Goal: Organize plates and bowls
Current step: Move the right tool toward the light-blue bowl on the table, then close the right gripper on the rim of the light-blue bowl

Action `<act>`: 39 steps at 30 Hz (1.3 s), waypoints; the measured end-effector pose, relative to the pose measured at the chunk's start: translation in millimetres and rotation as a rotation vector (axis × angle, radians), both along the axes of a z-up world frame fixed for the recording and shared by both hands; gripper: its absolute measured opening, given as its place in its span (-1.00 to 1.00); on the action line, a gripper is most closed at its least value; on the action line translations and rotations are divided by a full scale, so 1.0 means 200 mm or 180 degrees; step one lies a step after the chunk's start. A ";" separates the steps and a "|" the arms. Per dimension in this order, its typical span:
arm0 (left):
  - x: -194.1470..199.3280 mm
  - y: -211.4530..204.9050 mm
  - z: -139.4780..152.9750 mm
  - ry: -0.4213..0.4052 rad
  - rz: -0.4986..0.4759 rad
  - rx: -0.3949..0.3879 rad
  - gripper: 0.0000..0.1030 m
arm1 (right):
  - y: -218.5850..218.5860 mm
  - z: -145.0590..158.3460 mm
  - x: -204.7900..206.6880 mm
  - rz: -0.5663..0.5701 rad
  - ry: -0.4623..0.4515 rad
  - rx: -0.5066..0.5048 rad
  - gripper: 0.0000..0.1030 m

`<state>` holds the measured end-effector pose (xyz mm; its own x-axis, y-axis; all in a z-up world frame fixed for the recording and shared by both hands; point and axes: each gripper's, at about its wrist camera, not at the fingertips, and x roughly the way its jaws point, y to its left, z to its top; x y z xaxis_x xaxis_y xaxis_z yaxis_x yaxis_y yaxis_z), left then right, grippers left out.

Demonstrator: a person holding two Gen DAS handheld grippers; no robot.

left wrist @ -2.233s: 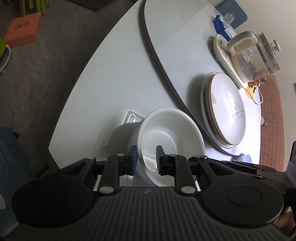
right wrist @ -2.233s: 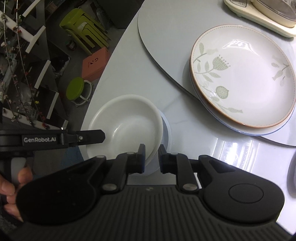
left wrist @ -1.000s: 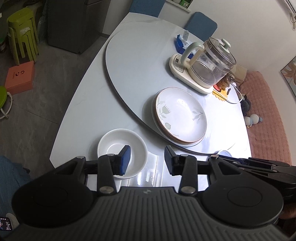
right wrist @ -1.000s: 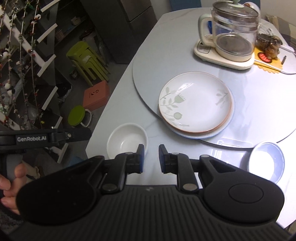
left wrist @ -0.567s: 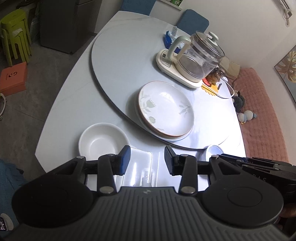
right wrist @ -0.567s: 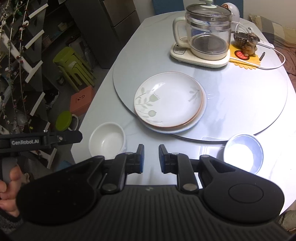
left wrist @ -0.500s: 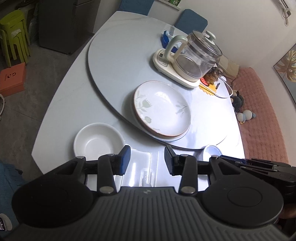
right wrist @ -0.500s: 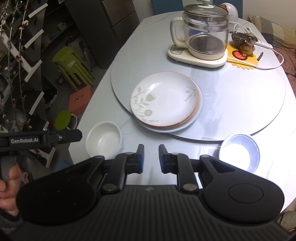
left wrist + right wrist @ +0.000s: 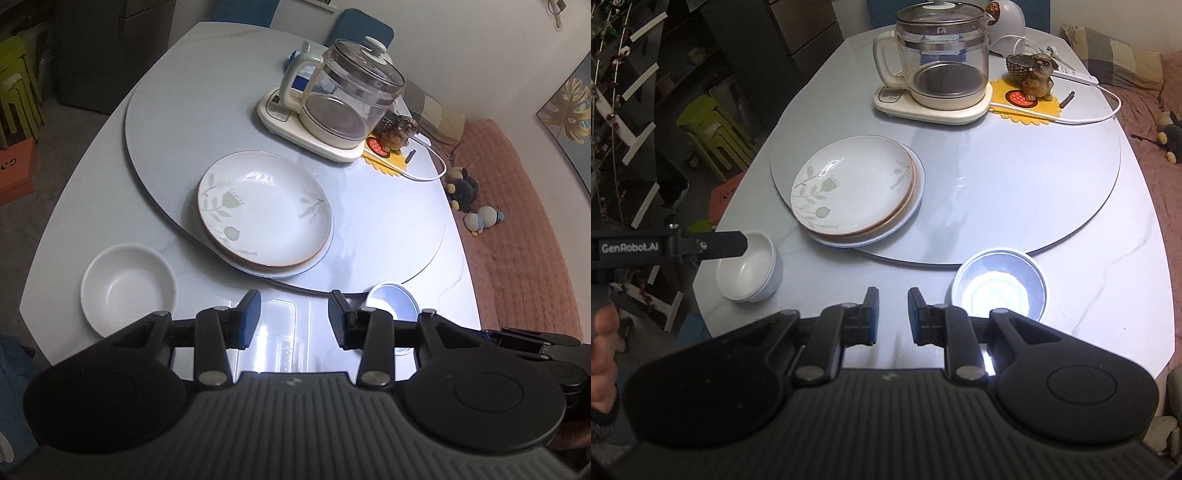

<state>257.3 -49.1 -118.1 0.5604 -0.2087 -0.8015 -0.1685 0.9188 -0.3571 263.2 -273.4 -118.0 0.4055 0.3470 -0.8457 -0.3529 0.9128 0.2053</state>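
Two nested white bowls (image 9: 129, 286) (image 9: 750, 271) stand near the table's front left corner. A stack of floral plates (image 9: 264, 208) (image 9: 855, 192) lies on the round turntable (image 9: 166, 122). A small blue bowl (image 9: 391, 302) (image 9: 999, 288) sits near the front edge, at the right. My left gripper (image 9: 294, 319) hovers open above the table between the white bowls and the blue bowl, holding nothing. My right gripper (image 9: 892, 315) is shut and empty, just left of the blue bowl.
A glass kettle (image 9: 347, 107) on its base, a dog figurine (image 9: 1036, 79) on a yellow mat and a white cable occupy the turntable's far side. A hand (image 9: 602, 339) holds the left gripper's body (image 9: 668, 247) over the white bowls. Green stools stand on the floor at the left.
Both grippers have let go of the white bowl's rim, pulled back and slid right along the table's front edge; the blue bowl has come into view. Over the last second the jaws kept their widths.
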 end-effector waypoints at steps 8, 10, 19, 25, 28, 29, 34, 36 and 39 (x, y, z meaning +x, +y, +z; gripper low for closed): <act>0.07 -0.24 -0.07 0.0036 -0.0102 -0.0019 -0.11 | -0.20 -0.06 0.03 -0.0039 0.0020 -0.0034 -0.59; 0.08 -0.29 -0.08 0.0027 -0.0120 0.0001 -0.11 | -0.24 -0.07 0.03 -0.0047 0.0012 -0.0024 -0.59; 0.15 -0.41 -0.18 0.0168 -0.0142 -0.0147 -0.11 | -0.38 -0.11 0.08 -0.0130 0.0017 -0.0032 -0.59; 0.19 -0.50 -0.25 0.0294 -0.0277 -0.0053 0.05 | -0.47 -0.17 0.10 -0.0263 0.0096 -0.0079 -0.56; 0.20 -0.54 -0.31 0.0342 -0.0343 -0.0077 0.07 | -0.52 -0.20 0.10 -0.0385 0.0124 -0.0054 -0.17; 0.21 -0.56 -0.33 0.0371 -0.0358 -0.0088 0.07 | -0.53 -0.20 0.11 -0.0409 0.0125 -0.0054 -0.18; 0.26 -0.59 -0.38 0.0394 -0.0451 -0.0160 0.07 | -0.56 -0.24 0.13 -0.0517 0.0140 -0.0050 -0.20; 0.28 -0.60 -0.41 0.0413 -0.0479 -0.0134 0.07 | -0.56 -0.26 0.14 -0.0521 0.0141 -0.0059 -0.20; 0.31 -0.62 -0.44 0.0428 -0.0495 -0.0128 0.07 | -0.56 -0.28 0.17 -0.0520 0.0160 -0.0046 -0.20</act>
<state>320.1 -172.8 -205.3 0.4074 -0.3178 -0.8562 -0.0744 0.9229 -0.3779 296.8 -385.9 -174.6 0.4126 0.2677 -0.8707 -0.1892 0.9602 0.2055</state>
